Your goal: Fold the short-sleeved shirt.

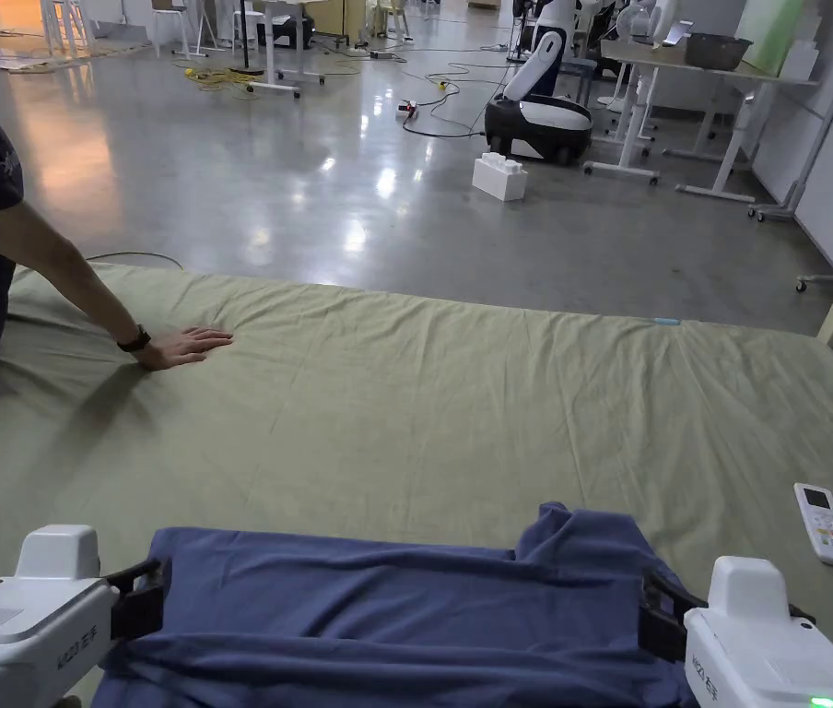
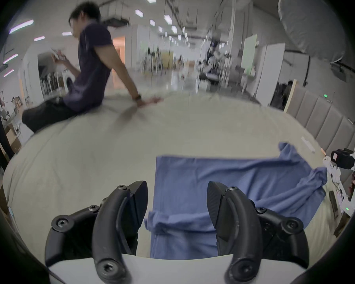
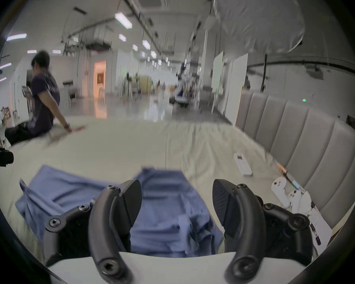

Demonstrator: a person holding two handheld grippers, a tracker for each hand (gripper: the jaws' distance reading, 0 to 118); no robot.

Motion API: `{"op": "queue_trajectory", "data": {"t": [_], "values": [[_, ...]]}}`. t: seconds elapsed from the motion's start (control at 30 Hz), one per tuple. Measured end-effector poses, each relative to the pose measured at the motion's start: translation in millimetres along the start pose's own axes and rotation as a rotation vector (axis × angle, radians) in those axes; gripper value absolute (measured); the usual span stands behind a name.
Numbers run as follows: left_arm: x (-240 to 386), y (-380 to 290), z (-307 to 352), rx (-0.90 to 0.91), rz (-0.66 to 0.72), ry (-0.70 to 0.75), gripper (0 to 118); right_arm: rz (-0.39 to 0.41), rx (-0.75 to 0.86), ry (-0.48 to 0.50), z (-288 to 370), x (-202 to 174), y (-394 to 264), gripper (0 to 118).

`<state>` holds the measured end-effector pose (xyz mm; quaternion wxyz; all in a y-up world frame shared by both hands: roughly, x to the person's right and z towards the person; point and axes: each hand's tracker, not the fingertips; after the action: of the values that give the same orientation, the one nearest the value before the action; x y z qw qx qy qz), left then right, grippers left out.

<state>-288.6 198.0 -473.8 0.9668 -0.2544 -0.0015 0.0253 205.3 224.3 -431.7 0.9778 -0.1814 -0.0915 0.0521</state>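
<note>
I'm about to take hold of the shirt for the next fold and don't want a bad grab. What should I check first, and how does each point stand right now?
1. Left tongs open: ok, jaws stand apart with the blue shirt between them.
2. Right tongs open: ok, jaws apart over the shirt's bunched edge.
3. Shirt lying flat: not ok, its right side is rumpled and one corner stands up.
4. Remote control away from the shirt: ok, it lies apart on the sheet.
5. Seated person's hand out of the way: ok, it rests near the far edge.
6. Jaws touching cloth: cannot tell.
</note>
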Motion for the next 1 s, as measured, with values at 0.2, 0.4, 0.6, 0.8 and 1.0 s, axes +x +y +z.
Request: {"op": "queue_trajectory", "data": {"t": [0.2, 0.4, 0.6, 0.8, 1.0], "values": [[28, 13, 63, 0.270, -0.021, 0.068, 49, -0.078, 0.249, -0.018, 57, -21, 20, 40], [46, 8, 103, 0.376, -0.044, 0.093, 4, -0.044, 0.354, -0.015, 89, -36, 24, 3], [51, 3, 126, 0.363, -0.091, 0.098, 1, -0.038, 0.359, -0.001, 107, -42, 26, 1], [20, -13, 112, 0.186, -0.020, 0.123, 1, -0.004, 0.351, 0.024, 112, -43, 22, 1], [-14, -32, 55, -0.157, 0.001, 0.083, 1, 0.004, 0.284, 0.029, 104, -41, 7, 1]]}}
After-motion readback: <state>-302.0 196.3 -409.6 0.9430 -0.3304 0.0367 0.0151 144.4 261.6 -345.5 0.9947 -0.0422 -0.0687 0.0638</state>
